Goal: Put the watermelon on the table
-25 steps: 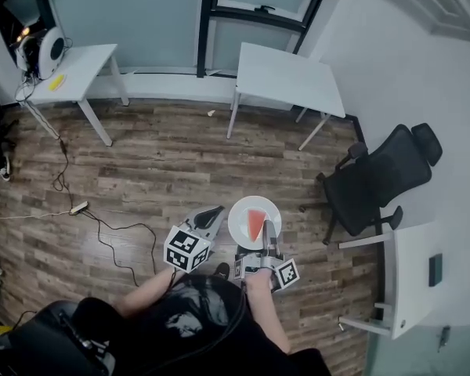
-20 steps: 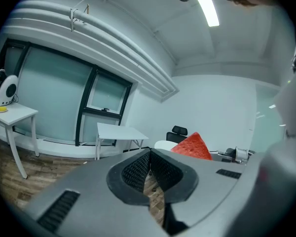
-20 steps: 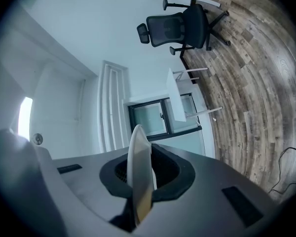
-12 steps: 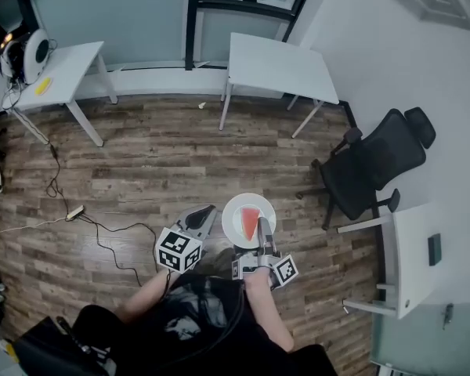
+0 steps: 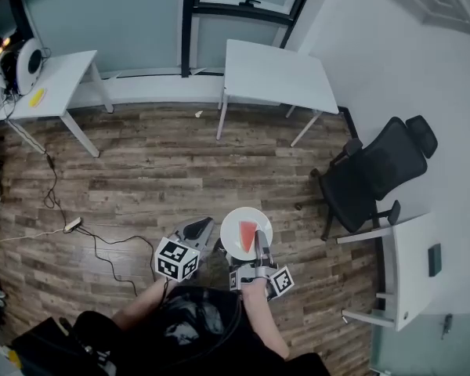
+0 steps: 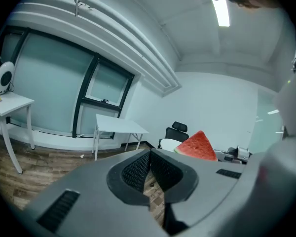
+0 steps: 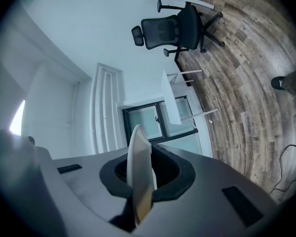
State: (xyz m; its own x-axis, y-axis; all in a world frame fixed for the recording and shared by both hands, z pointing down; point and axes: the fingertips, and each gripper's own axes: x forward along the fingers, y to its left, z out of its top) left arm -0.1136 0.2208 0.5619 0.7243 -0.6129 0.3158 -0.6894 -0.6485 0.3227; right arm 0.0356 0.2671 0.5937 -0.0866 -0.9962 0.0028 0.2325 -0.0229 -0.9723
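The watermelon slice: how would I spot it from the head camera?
Look at the wood floor, then at the person at the bottom edge holding two claws. The right claw grips a round white plate; the watermelon is the red wedge lying on it, the only red thing in sight.

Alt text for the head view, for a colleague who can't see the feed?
From above, the right gripper clamps the rim of a white plate carrying a watermelon slice, above the wood floor. The left gripper sits beside the plate, empty. A white table stands ahead, a black office chair at right.
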